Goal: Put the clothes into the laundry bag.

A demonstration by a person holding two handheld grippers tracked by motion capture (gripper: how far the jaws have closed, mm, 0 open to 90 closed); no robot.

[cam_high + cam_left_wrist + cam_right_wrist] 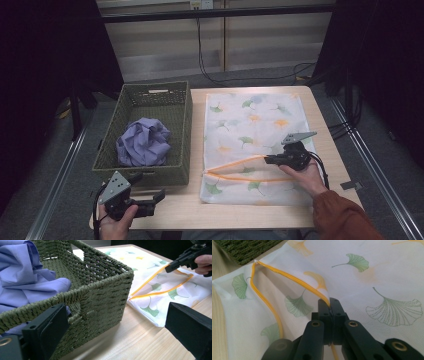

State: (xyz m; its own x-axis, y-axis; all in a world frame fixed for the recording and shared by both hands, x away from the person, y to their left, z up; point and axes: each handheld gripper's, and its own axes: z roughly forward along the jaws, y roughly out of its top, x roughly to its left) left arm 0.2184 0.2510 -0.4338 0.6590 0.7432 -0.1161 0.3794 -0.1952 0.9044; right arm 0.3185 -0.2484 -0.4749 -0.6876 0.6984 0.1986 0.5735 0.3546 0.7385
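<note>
high view: laundry bag (250, 125) lies lengthwise, zipper mouth (240, 170) toward the person.

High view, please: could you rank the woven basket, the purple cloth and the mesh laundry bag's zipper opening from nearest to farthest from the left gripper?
From the left gripper, at the table's near left corner:
1. Woven basket: its front wall stands just ahead.
2. Purple cloth: bundled inside the basket, farther back.
3. Zipper opening: across to the right on the mesh laundry bag, pinched by the right gripper.
</note>
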